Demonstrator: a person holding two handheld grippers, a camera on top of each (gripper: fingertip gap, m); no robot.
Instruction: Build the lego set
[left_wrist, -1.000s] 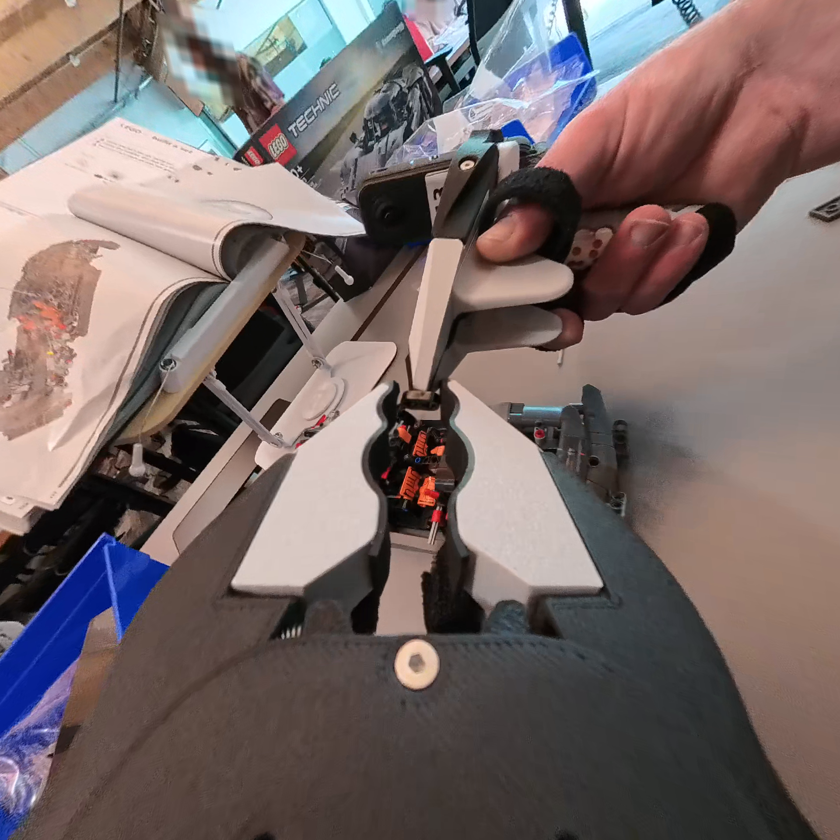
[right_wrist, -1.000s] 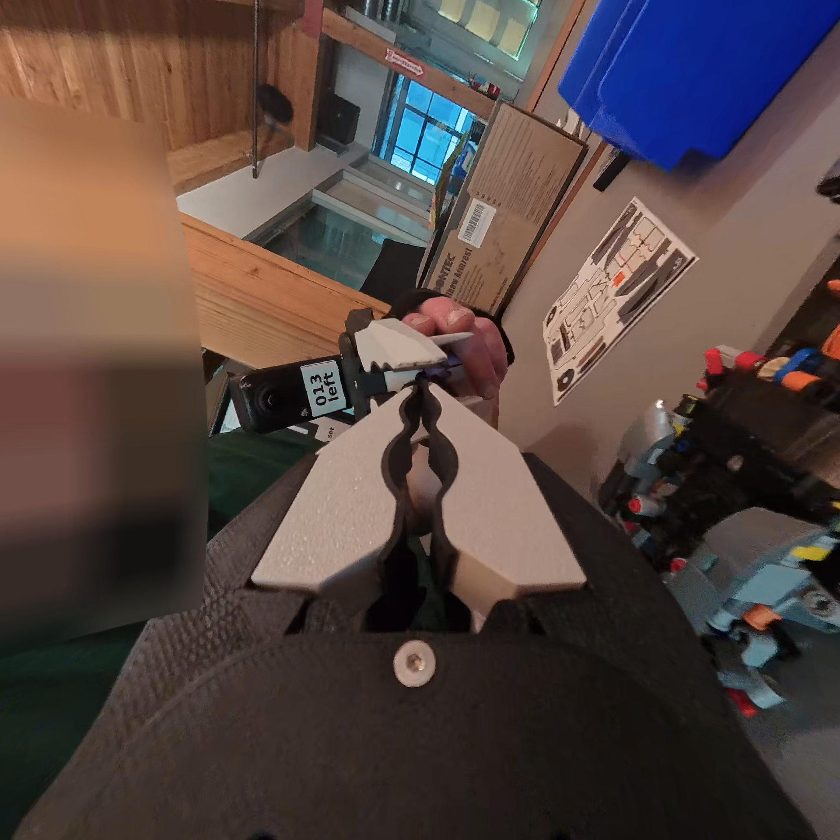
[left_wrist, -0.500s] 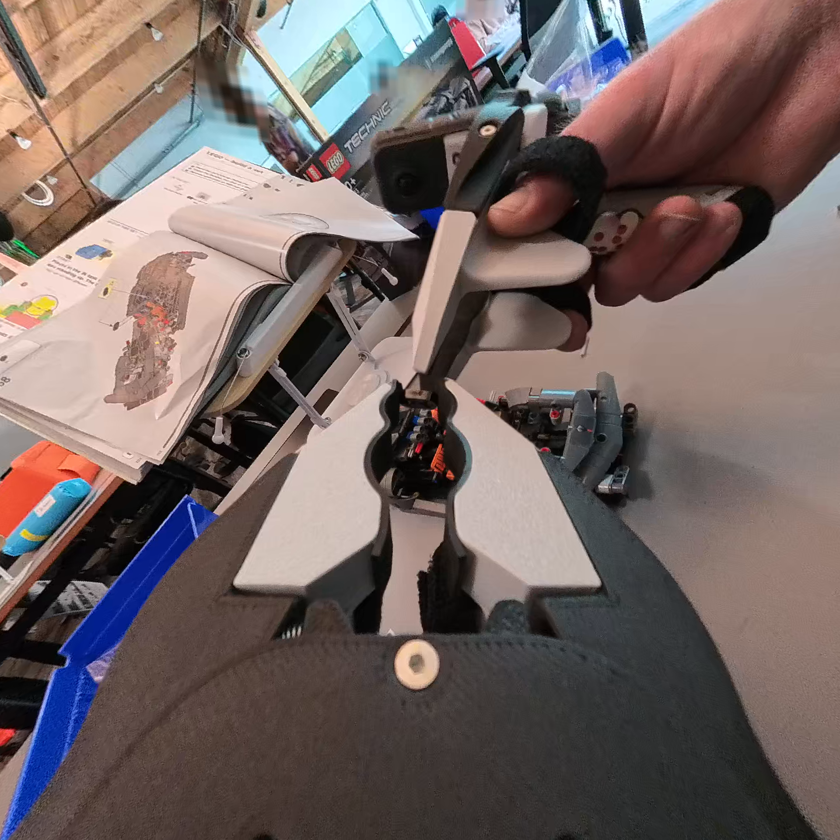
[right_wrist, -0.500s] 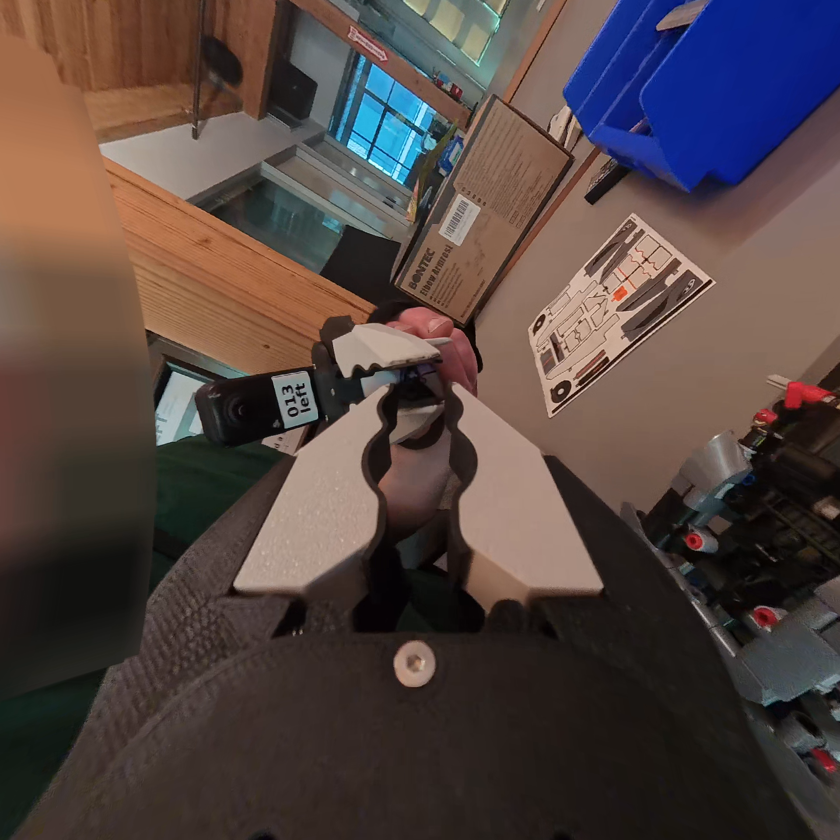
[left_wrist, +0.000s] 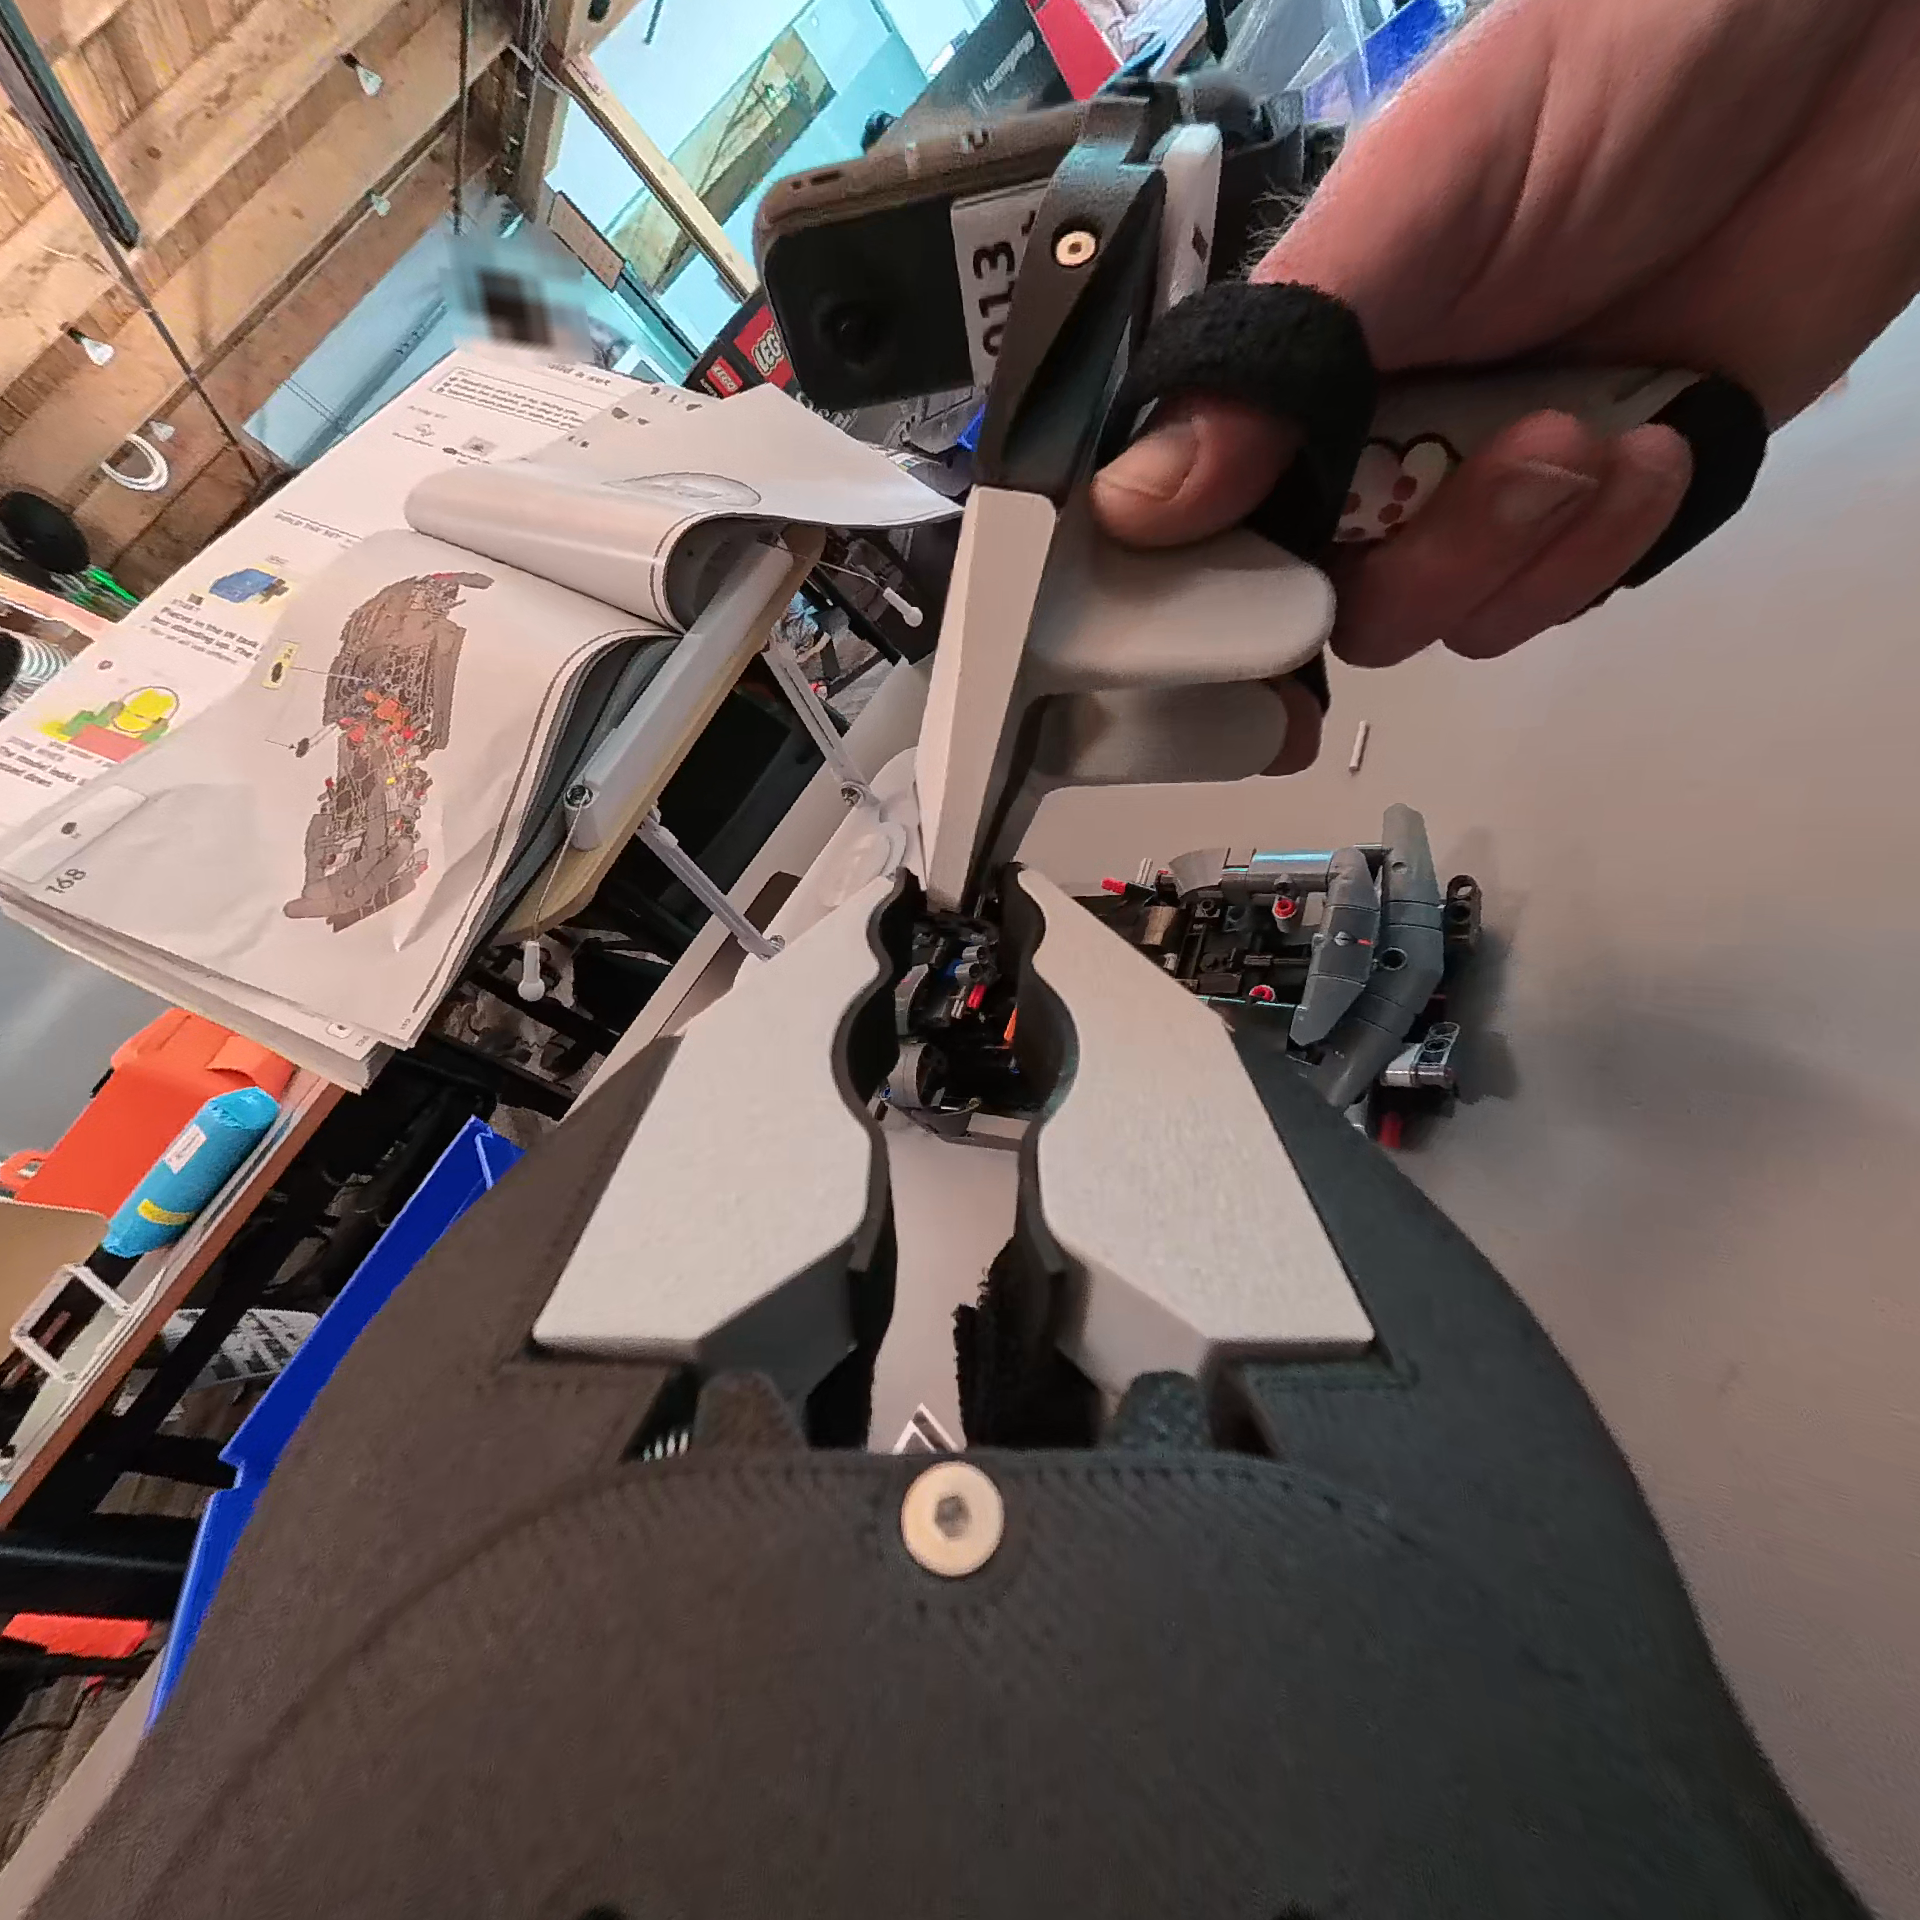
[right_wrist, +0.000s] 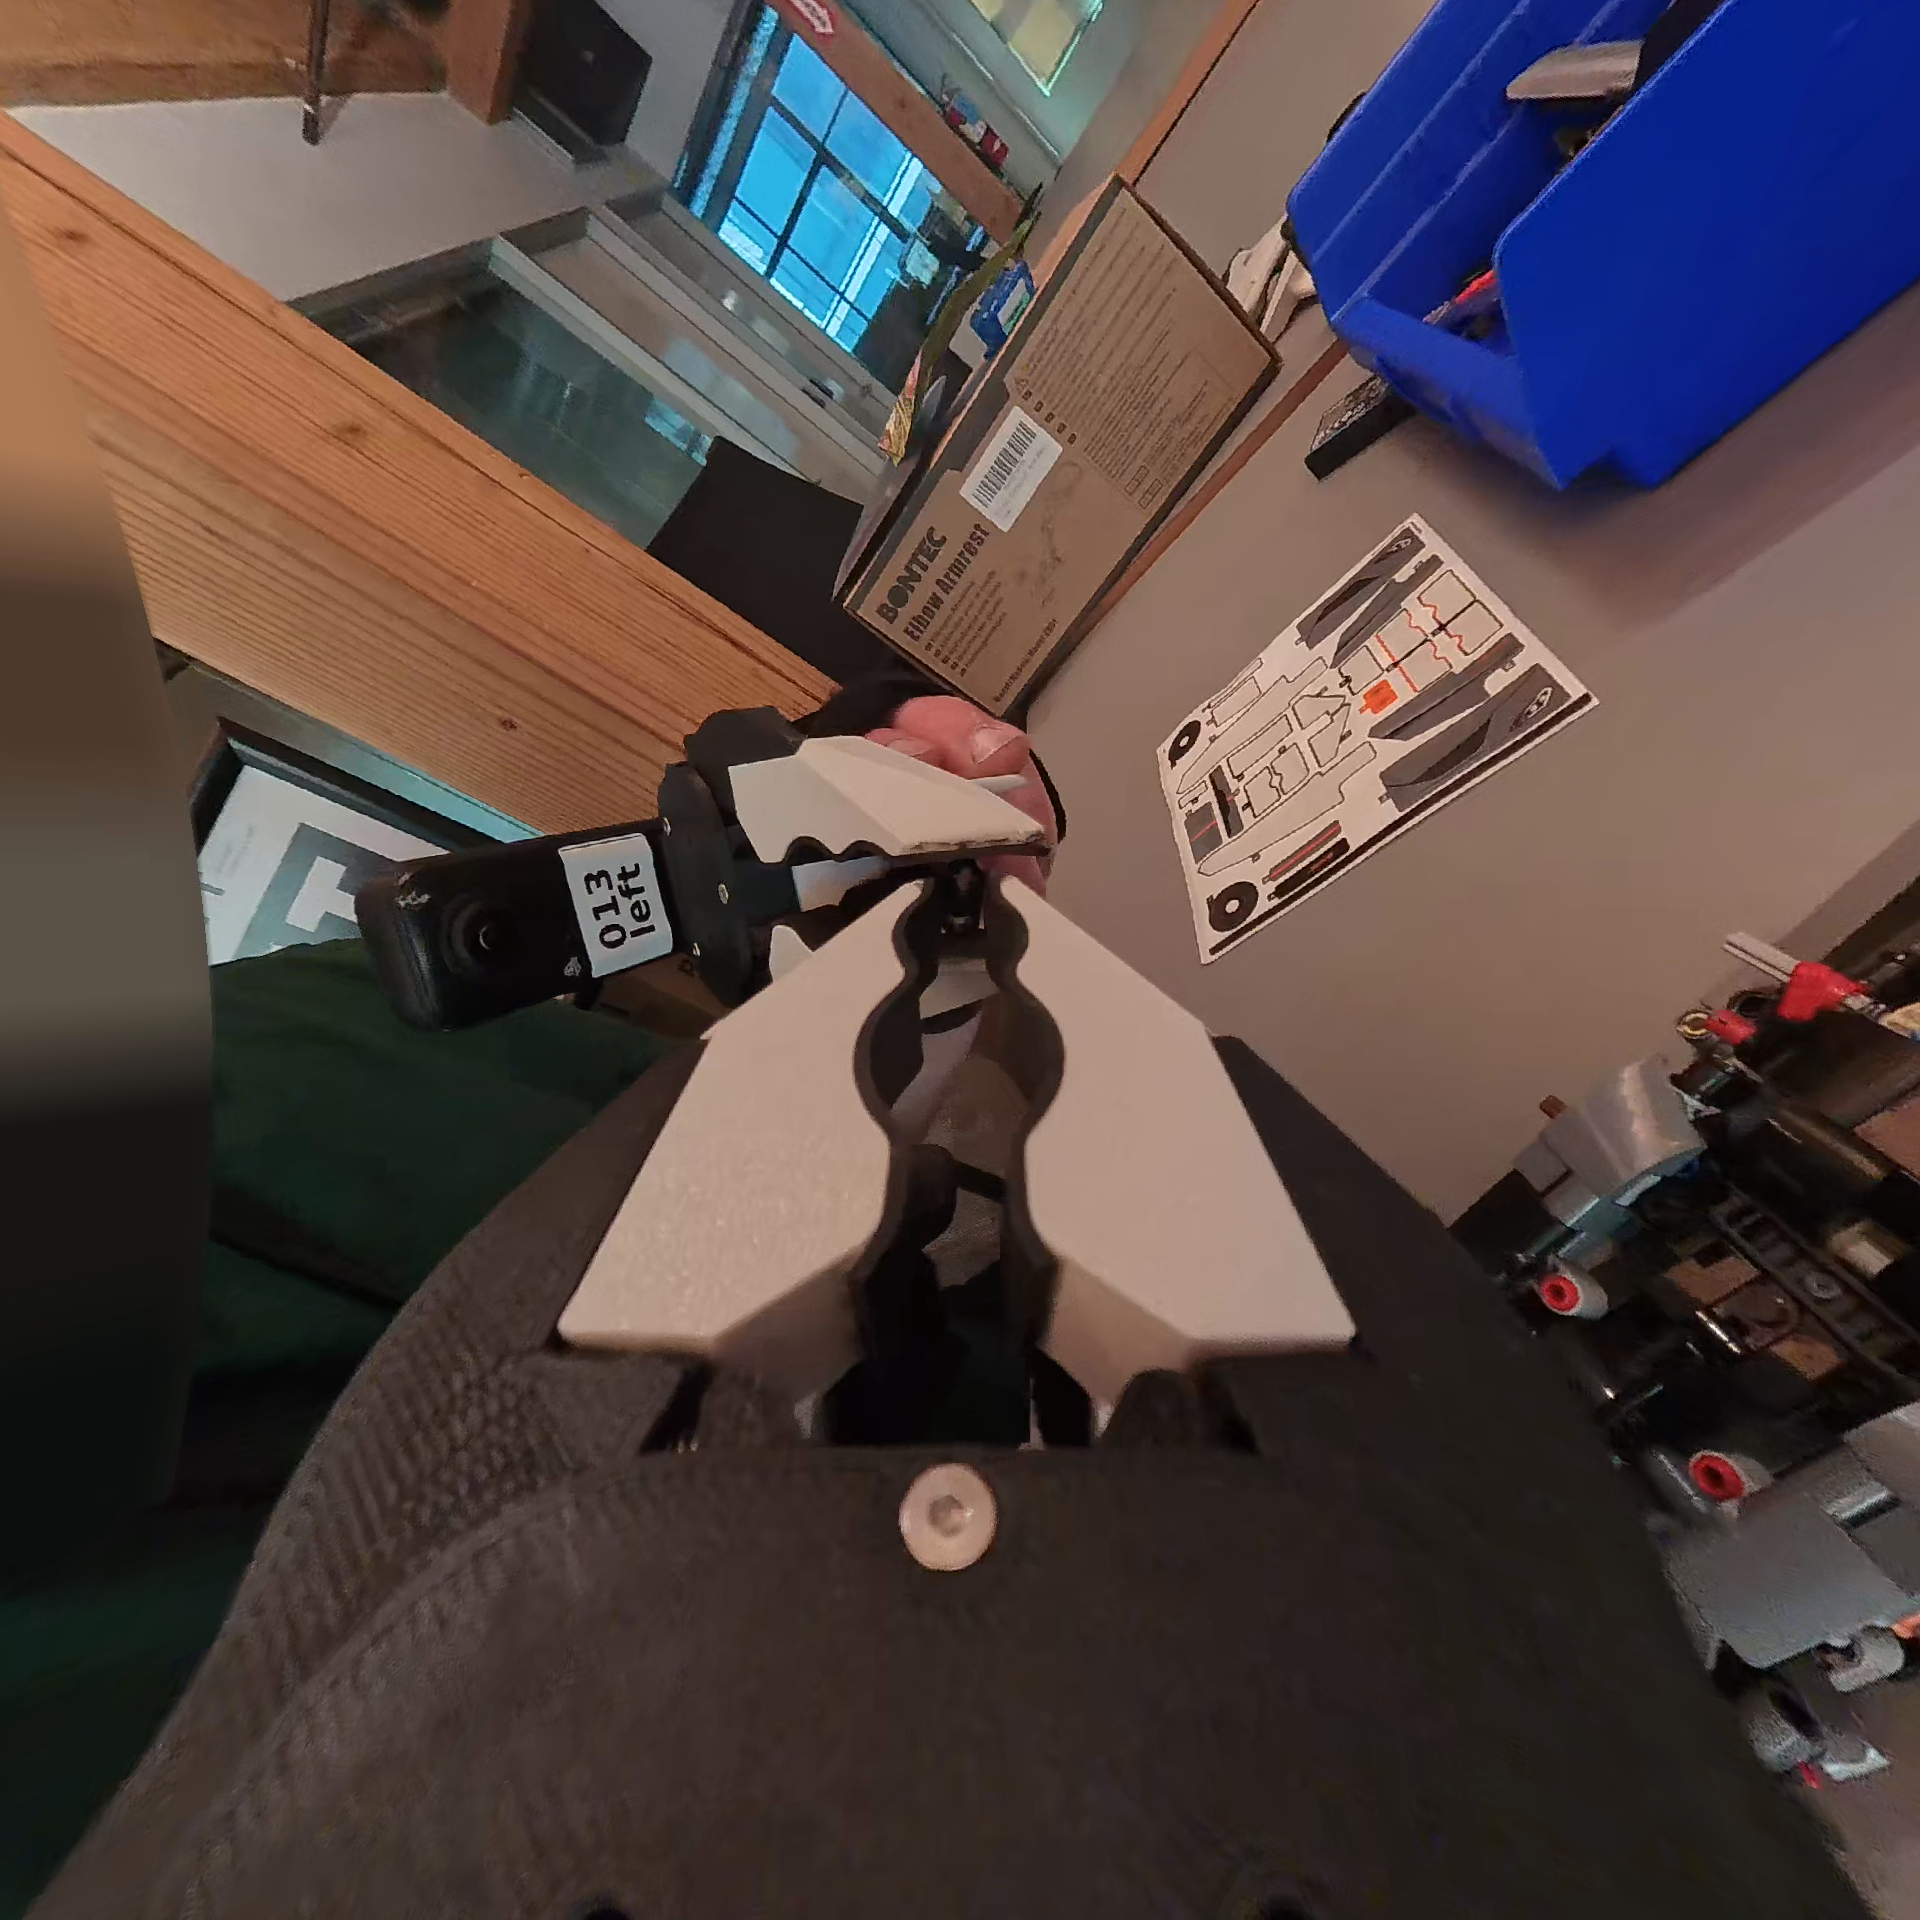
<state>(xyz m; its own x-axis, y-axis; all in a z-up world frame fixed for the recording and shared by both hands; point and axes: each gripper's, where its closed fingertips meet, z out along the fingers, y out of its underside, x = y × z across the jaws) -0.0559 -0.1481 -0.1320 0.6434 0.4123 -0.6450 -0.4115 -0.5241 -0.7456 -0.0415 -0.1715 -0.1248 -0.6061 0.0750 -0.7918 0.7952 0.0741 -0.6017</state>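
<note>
- Grey tabletop (left_wrist: 1683, 1299) carries our work, with timber walls and tall windows behind it.
- Propped on a stand along the table's far left edge, the open instruction booklet (left_wrist: 343, 707) shows a picture of the model.
- Two blue bins (right_wrist: 1621, 239) sit at the table's far edge in the right wrist view, with a brown cardboard box (right_wrist: 1049, 540) beside them and a sticker sheet (right_wrist: 1371, 727) lying flat nearer to us.
- Our half-built model (left_wrist: 1340, 956), grey and black with red pins, rests mid-table, well apart from the bins.
- Our left gripper (left_wrist: 961, 925) and right gripper (right_wrist: 961, 894) meet tip to tip in the air above the model.
- Both are clenched on one small black piece (left_wrist: 961, 927) with pin holes, which sits exactly where the tips cross.
- We judge this to be a handover or regrip of that piece before fitting it.
- Next, one gripper must let go while the other keeps its hold, then turn the piece to line its holes up with the pins on the model; a loose pinch could drop it.
</note>
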